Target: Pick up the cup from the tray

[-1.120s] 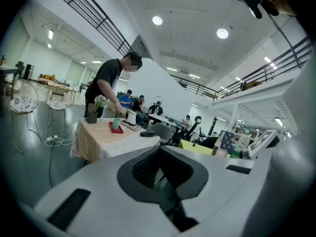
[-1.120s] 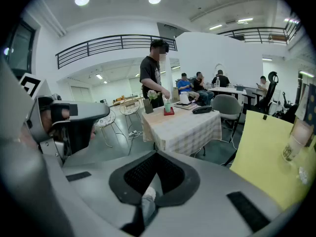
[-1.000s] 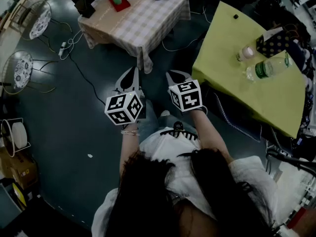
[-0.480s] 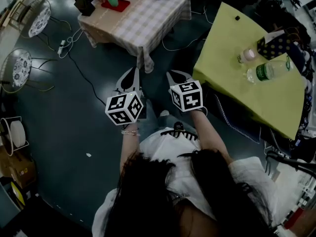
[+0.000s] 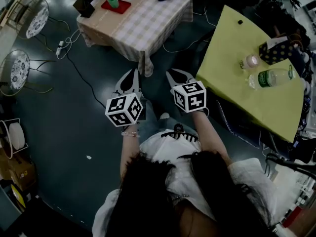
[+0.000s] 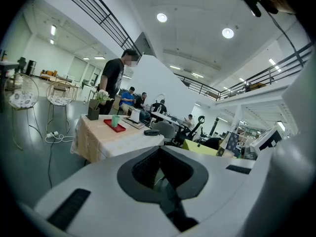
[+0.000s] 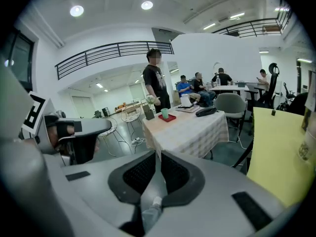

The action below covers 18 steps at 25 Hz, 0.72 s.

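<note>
Across the dark floor (image 5: 74, 112), well ahead of the person, stands a worktop under a checked cloth (image 5: 148, 26), with a yellow-green worktop (image 5: 237, 68) to its right. Nearer, the left tongs (image 5: 133, 73) and right tongs (image 5: 172, 74) hang side by side over the floor, both clenched with nothing between their jaws. Near the checked worktop's far left corner lies a red tray (image 5: 123, 7). The green cup (image 5: 113, 0) stands upright on it, well apart from both tongs.

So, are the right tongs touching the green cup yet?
Apart. The head view shows the right tongs over the floor, short of the checked table where the green cup stands on its red tray.
</note>
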Each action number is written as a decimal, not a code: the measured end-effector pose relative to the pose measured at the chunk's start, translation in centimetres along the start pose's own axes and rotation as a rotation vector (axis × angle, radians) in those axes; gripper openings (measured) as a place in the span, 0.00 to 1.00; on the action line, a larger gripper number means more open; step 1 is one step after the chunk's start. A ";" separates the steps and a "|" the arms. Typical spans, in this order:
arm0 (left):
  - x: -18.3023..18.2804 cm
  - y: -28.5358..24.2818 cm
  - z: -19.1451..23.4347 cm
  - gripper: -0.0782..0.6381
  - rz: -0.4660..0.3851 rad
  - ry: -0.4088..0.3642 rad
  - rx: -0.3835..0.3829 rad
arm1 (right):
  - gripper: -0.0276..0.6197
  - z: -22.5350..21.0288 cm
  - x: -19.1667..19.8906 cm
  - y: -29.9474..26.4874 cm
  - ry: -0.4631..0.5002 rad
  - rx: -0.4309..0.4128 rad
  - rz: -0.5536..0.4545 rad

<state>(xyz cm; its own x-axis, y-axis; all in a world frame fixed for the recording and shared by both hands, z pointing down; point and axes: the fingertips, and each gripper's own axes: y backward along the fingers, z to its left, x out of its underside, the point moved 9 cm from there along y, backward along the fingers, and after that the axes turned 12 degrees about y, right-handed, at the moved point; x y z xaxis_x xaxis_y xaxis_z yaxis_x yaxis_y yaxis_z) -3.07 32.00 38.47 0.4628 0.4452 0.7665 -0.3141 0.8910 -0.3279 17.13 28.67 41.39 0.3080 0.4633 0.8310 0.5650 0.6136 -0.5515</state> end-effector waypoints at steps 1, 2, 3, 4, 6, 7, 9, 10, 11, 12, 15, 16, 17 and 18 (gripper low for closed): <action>-0.4 -0.6 0.2 0.12 0.004 0.001 0.001 | 0.08 -0.3 -0.5 -0.4 -0.001 -0.007 -0.004; -0.8 -1.3 0.4 0.12 0.008 0.002 0.002 | 0.09 -0.7 -1.1 -1.0 0.000 -0.013 -0.011; -1.3 -2.2 0.6 0.12 0.010 0.004 0.003 | 0.14 -1.1 -1.7 -1.6 0.001 -0.021 -0.018; -1.8 -3.0 0.9 0.12 0.012 0.007 0.004 | 0.21 -1.5 -2.4 -2.3 0.004 -0.030 -0.023; -2.8 -4.3 1.9 0.12 0.009 0.015 0.002 | 0.29 -1.8 -3.6 -3.7 0.016 -0.042 -0.027; -3.4 -4.8 2.5 0.12 0.006 0.018 0.000 | 0.31 -1.8 -4.1 -4.5 0.025 -0.044 -0.027; -4.6 -5.8 3.7 0.12 0.001 0.015 -0.001 | 0.36 -1.8 -5.2 -6.0 0.040 -0.049 -0.026; -5.3 -6.5 4.2 0.12 -0.001 0.013 0.000 | 0.38 -1.8 -5.8 -6.9 0.046 -0.052 -0.025; -6.0 -7.2 4.7 0.12 -0.002 0.012 0.003 | 0.40 -1.9 -6.5 -7.7 0.052 -0.054 -0.026; -6.8 -7.9 5.1 0.12 -0.002 0.011 0.005 | 0.42 -2.0 -7.2 -8.6 0.057 -0.055 -0.029; -8.7 -9.9 6.3 0.12 0.008 0.001 0.015 | 0.46 -2.4 -9.2 -11.1 0.066 -0.048 -0.041; -9.3 -10.4 6.7 0.12 0.012 -0.002 0.018 | 0.46 -2.6 -9.8 -11.9 0.066 -0.045 -0.044; -10.0 -10.9 7.2 0.12 0.015 -0.005 0.019 | 0.46 -2.7 -10.4 -12.6 0.064 -0.041 -0.046; -10.6 -11.3 7.8 0.12 0.017 -0.009 0.020 | 0.46 -2.7 -11.0 -13.4 0.063 -0.037 -0.047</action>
<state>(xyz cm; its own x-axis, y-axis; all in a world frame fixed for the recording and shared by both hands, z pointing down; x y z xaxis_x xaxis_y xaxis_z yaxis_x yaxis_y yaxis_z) -10.90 16.48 38.35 0.4501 0.4594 0.7657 -0.3388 0.8812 -0.3296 8.24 13.60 39.84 0.3268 0.3926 0.8597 0.6079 0.6091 -0.5093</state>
